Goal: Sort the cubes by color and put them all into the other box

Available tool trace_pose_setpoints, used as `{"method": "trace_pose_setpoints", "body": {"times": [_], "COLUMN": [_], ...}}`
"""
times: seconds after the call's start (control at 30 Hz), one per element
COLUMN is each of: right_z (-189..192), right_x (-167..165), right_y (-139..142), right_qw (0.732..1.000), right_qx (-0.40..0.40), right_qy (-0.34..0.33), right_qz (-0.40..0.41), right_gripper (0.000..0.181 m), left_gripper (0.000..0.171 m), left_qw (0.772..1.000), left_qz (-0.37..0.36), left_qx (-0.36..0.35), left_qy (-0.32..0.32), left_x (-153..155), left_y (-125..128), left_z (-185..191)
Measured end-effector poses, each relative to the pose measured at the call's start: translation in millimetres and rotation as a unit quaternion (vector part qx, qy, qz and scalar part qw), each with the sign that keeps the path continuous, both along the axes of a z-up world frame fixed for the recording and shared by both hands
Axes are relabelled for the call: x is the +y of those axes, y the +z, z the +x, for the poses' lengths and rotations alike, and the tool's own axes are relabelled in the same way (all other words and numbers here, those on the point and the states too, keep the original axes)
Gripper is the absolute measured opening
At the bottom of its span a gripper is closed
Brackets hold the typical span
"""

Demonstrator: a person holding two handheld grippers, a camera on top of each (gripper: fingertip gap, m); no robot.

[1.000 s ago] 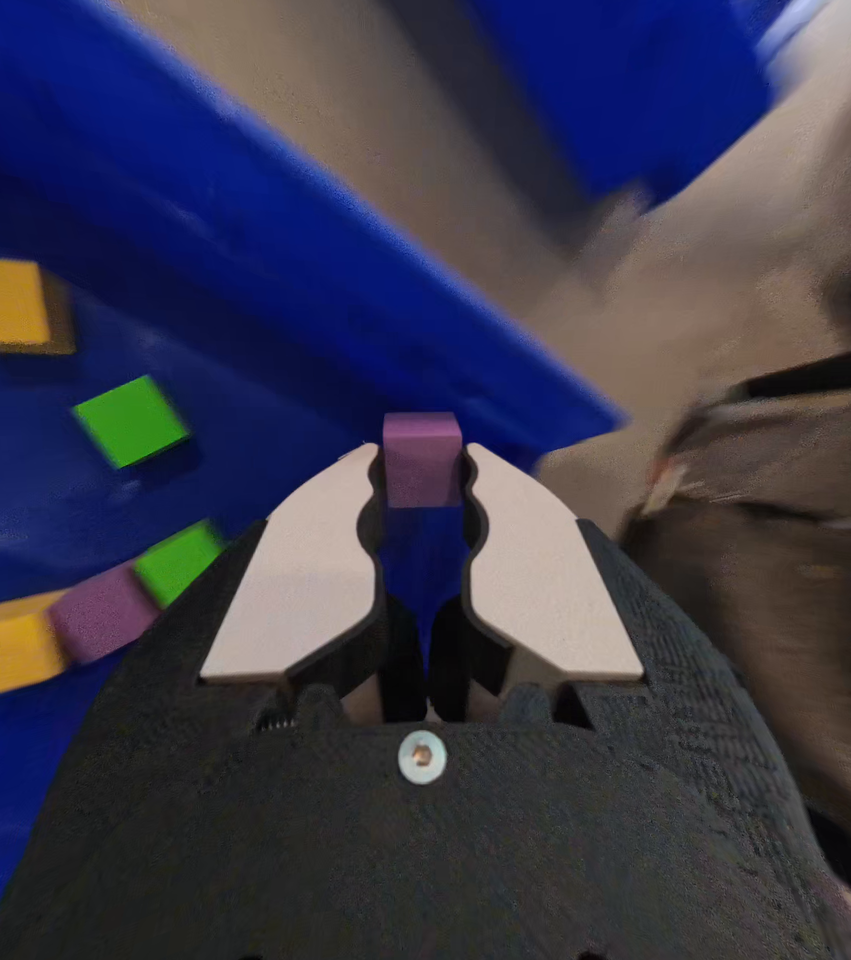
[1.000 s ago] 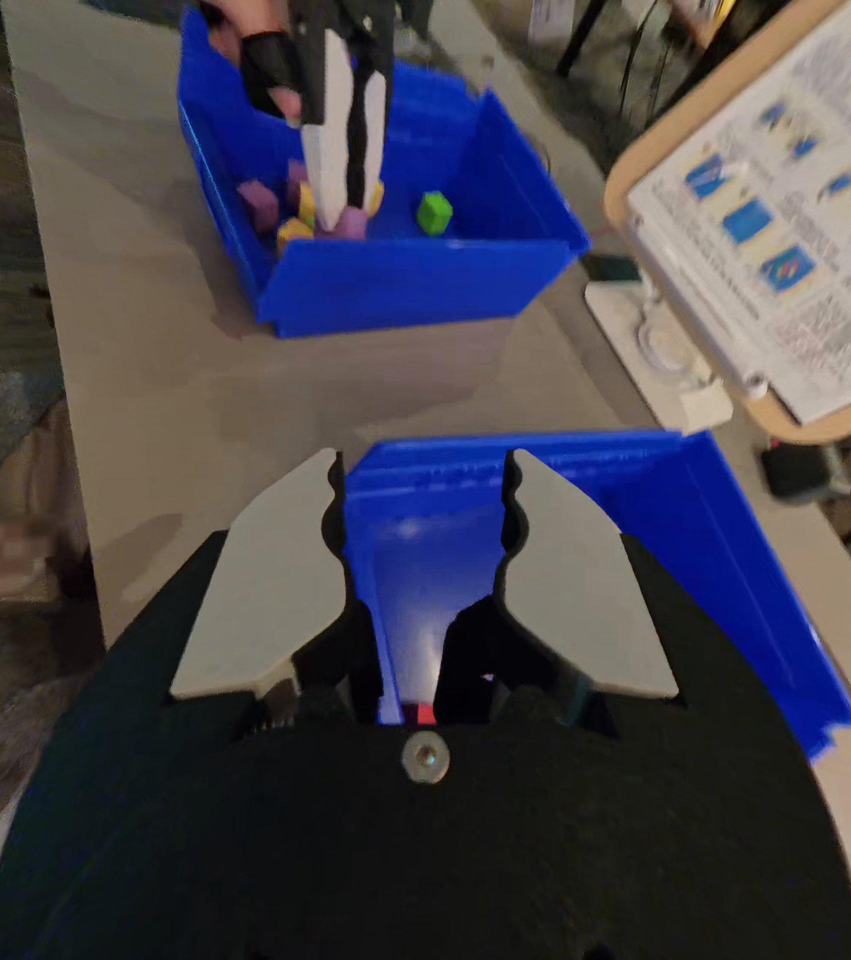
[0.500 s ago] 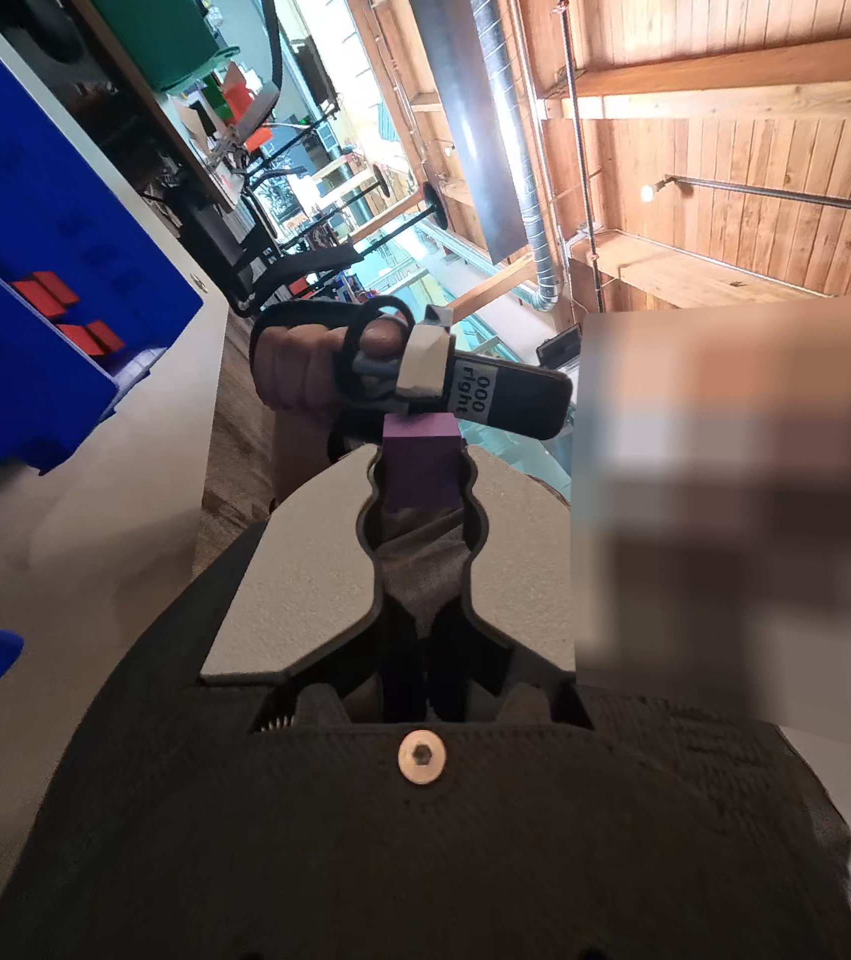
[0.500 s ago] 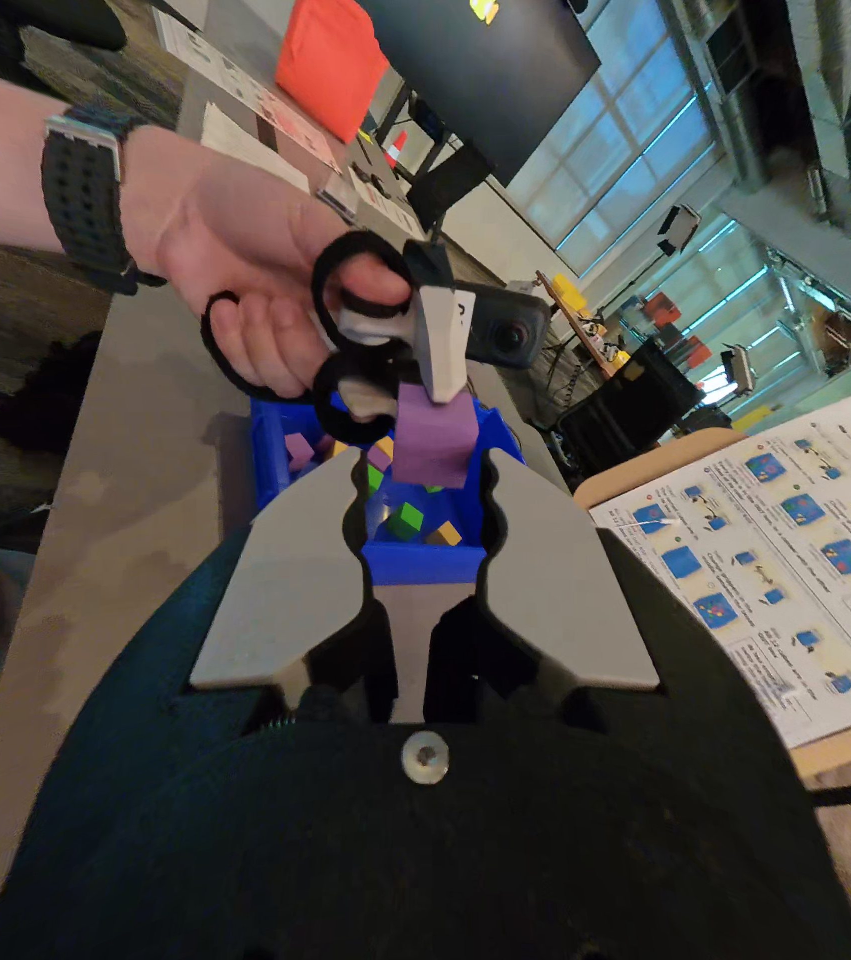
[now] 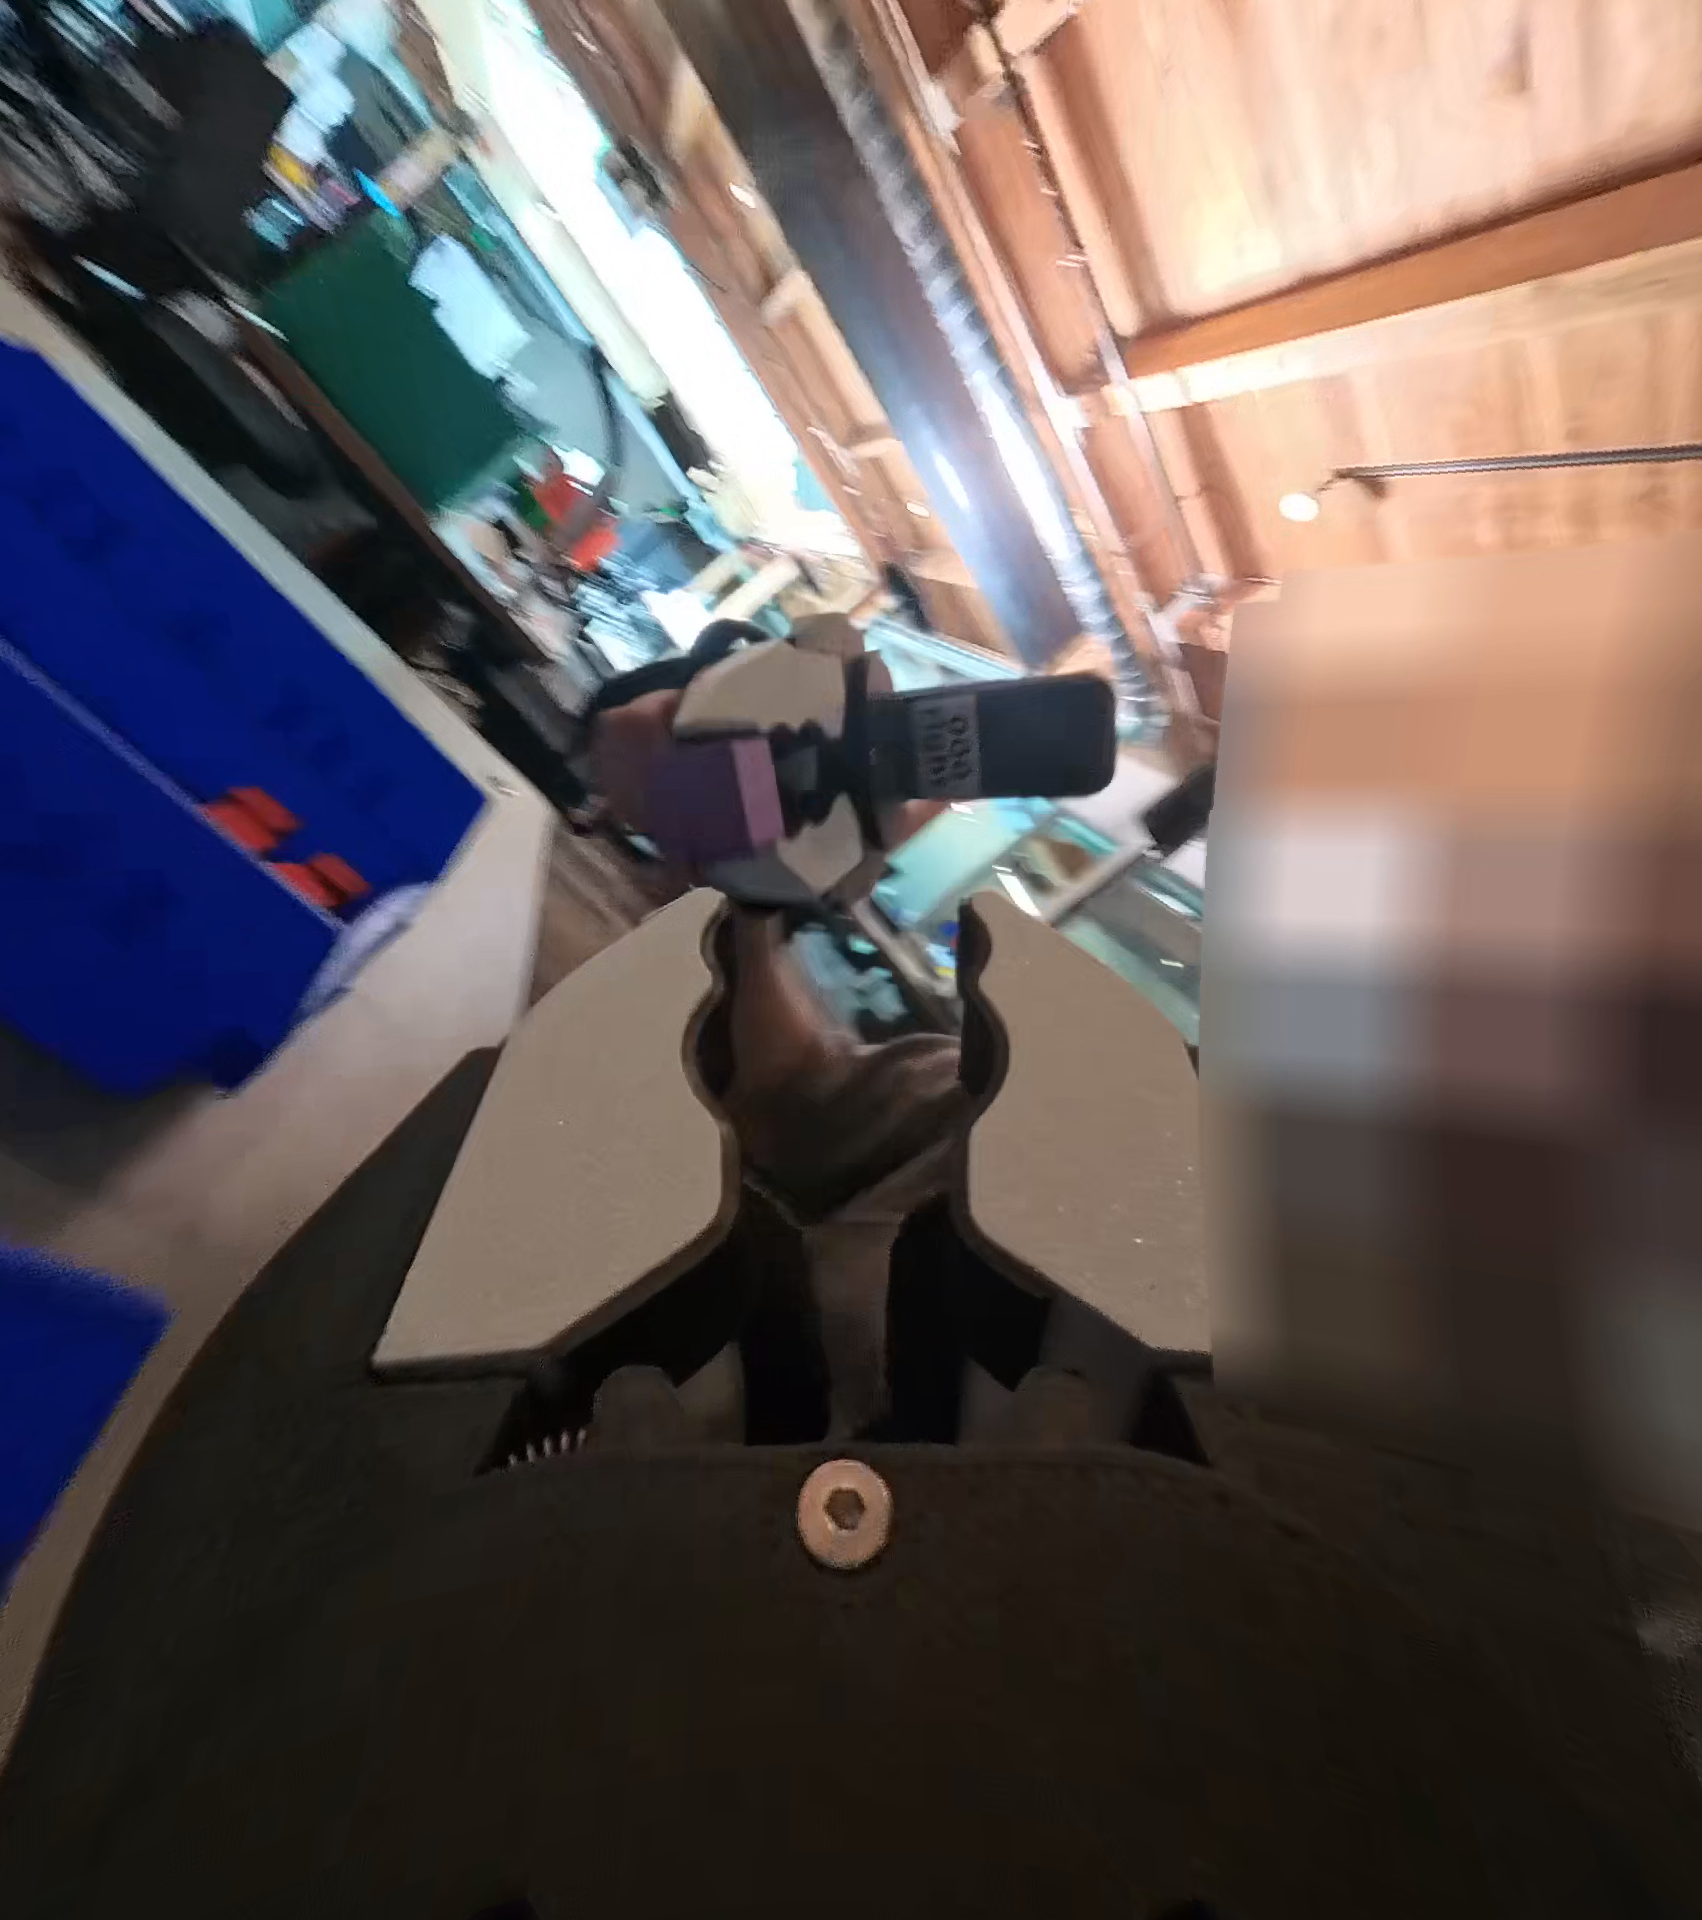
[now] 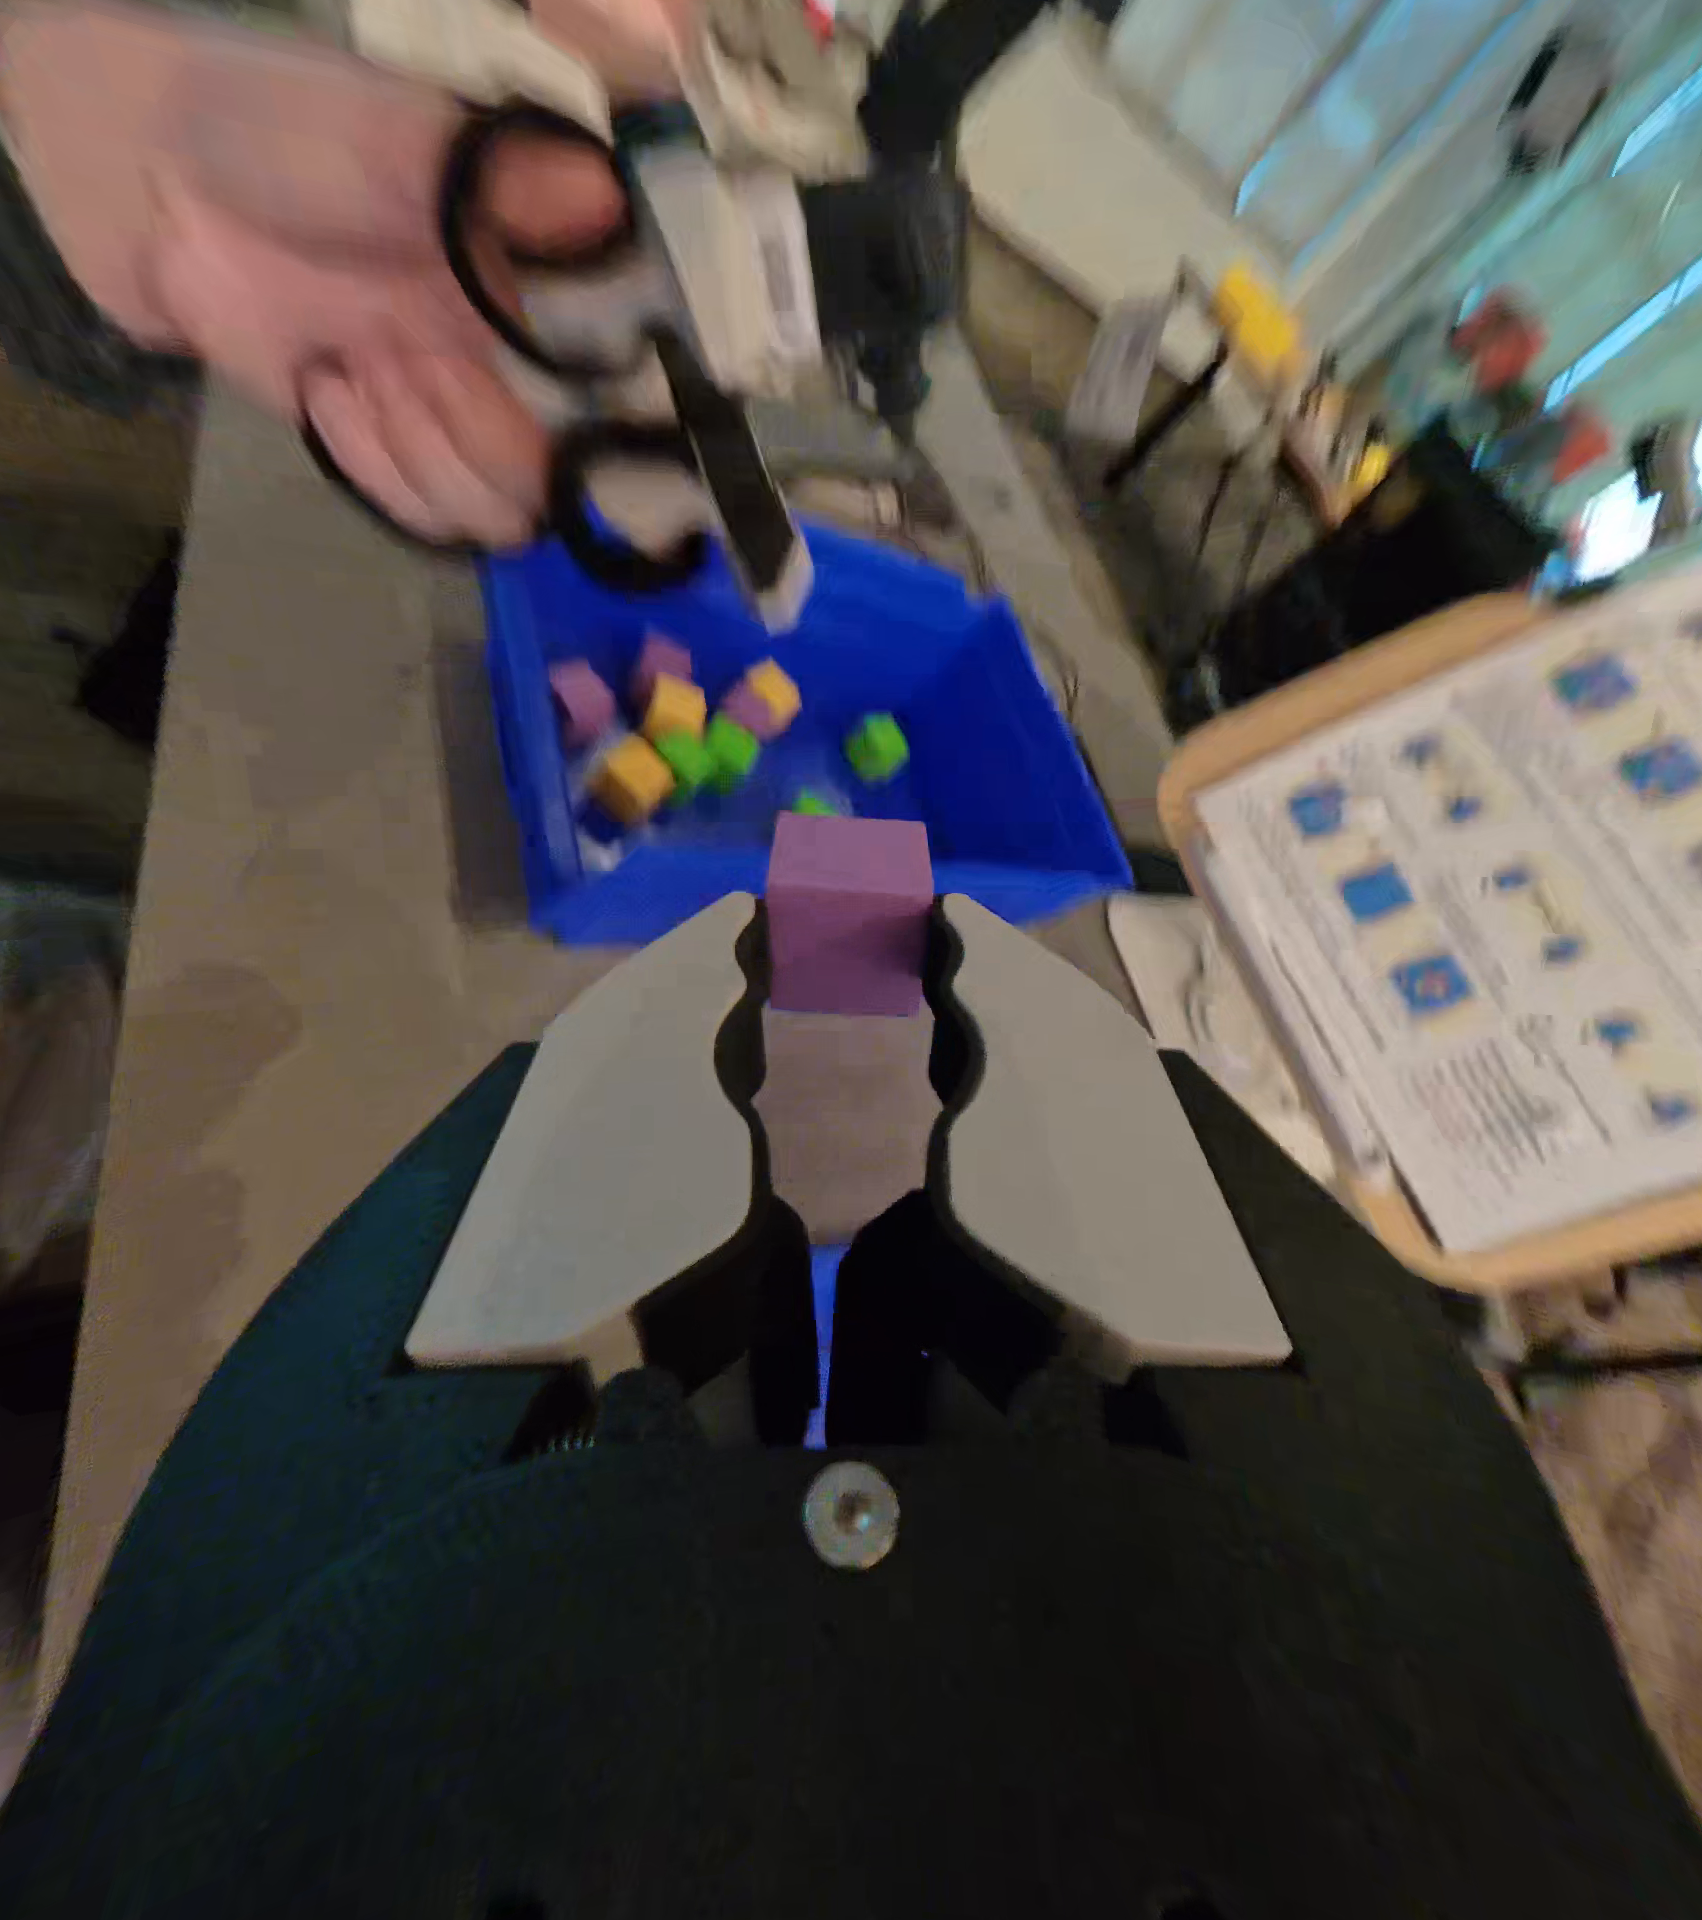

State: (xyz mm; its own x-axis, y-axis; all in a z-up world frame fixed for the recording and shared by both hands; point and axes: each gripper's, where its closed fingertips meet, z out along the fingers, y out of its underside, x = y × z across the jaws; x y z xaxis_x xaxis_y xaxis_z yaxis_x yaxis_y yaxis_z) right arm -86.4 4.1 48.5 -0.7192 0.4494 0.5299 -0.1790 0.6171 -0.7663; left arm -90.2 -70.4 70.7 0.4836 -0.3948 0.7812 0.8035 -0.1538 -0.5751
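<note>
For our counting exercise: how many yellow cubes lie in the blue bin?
3 in the blue bin: left yellow cube, middle yellow cube, right yellow cube; blur may hide more.

The left wrist view looks forward and upward past its own fingers, across to the right gripper (image 5: 774, 800) close ahead, with wooden ceiling behind. The right wrist view looks forward and down along the table (image 6: 307, 987) toward the blue bin (image 6: 1013, 748), near ahead. Both views share the purple cube (image 6: 847, 925) and the opposing gripper.
</note>
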Motion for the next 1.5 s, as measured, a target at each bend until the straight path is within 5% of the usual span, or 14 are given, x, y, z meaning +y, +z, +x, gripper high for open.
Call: {"method": "trace_pose_setpoints", "body": {"times": [0.03, 0.23, 0.4, 0.73, 0.87, 1.07, 1.2, 1.37, 1.43, 1.5], "right_z": [-3.2, -7.5, -11.8, -17.5, -18.5, -24.4, -26.1, -18.3, -16.9, -15.2], "right_x": [20.6, 105.2, 115.8, 112.8, 111.2, 119.5, 130.7, 125.2, 121.4, 117.6], "right_y": [-7.5, -122.6, -182.7, -204.3, -208.9, -186.8, -146.9, -110.5, -106.0, -106.6], "right_qw": [0.999, 0.914, 0.855, 0.847, 0.841, 0.859, 0.896, 0.932, 0.938, 0.940], "right_qx": [-0.030, -0.355, -0.446, -0.453, -0.459, -0.443, -0.383, -0.298, -0.281, -0.275], "right_qy": [-0.019, -0.067, -0.043, -0.033, -0.042, -0.059, -0.087, -0.100, -0.101, -0.097], "right_qz": [0.024, 0.185, 0.262, 0.277, 0.284, 0.250, 0.208, 0.181, 0.178, 0.179], "right_gripper": [0.028, 0.028, 0.028, 0.029, 0.044, 0.048, 0.049, 0.044, 0.043, 0.043], "left_gripper": [0.038, 0.030, 0.028, 0.027, 0.027, 0.027, 0.029, 0.033, 0.032, 0.032], "left_qw": [0.999, 0.974, 0.969, 0.969, 0.967, 0.958, 0.870, 0.769, 0.724, 0.704], "left_qz": [-0.014, -0.117, -0.124, -0.120, -0.118, -0.167, -0.375, -0.559, -0.633, -0.673], "left_qx": [0.022, 0.116, 0.136, 0.127, 0.132, 0.150, 0.227, 0.246, 0.220, 0.168], "left_qy": [0.029, 0.154, 0.167, 0.177, 0.181, 0.181, 0.226, 0.189, 0.165, 0.152], "left_x": [-6.3, -42.4, -53.4, -66.3, -69.1, -72.2, -89.5, -104.5, -116.2, -121.3], "left_y": [-2.4, -14.4, -7.4, -6.9, -3.0, -14.3, -67.6, -130.2, -159.1, -179.0], "left_z": [-6.1, -40.5, -38.4, -46.0, -46.6, -46.6, -70.4, -71.1, -72.6, -74.7]}}
